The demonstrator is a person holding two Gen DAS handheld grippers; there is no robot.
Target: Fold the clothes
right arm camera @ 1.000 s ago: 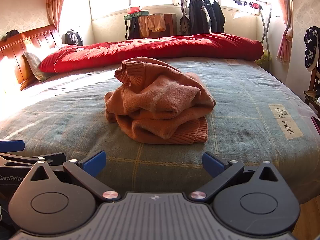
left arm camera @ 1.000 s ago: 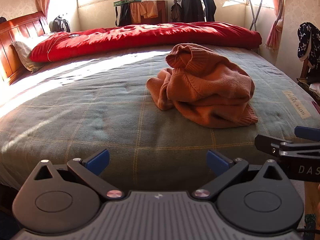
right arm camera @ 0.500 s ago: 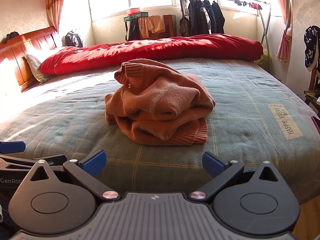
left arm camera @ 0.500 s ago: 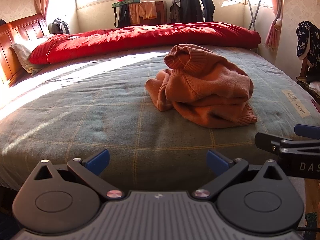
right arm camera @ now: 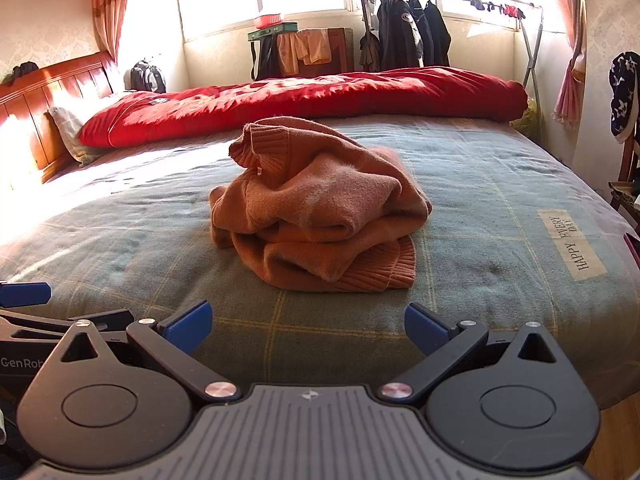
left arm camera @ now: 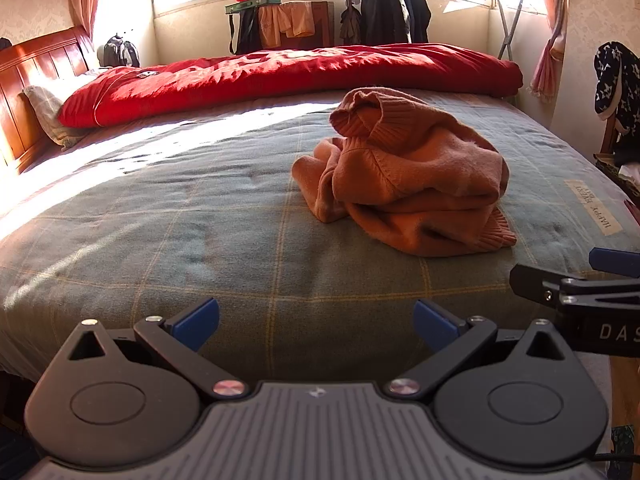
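An orange knitted sweater lies in a crumpled heap on the grey-green checked bedspread, its ribbed collar sticking up. In the right wrist view the same sweater sits dead ahead. My left gripper is open at the bed's near edge, left of the heap, with nothing between its blue pads. My right gripper is open too, short of the sweater's ribbed hem. Each gripper shows at the edge of the other's view: the right gripper and the left gripper.
A rolled red quilt lies across the far side of the bed. A wooden headboard and a pillow are at the left. A clothes rack with dark jackets stands by the window. A chair with clothing is at the right.
Both views have shifted only slightly; the sweater sits a touch lower in the frame. Both grippers stay open and the sweater lies untouched.
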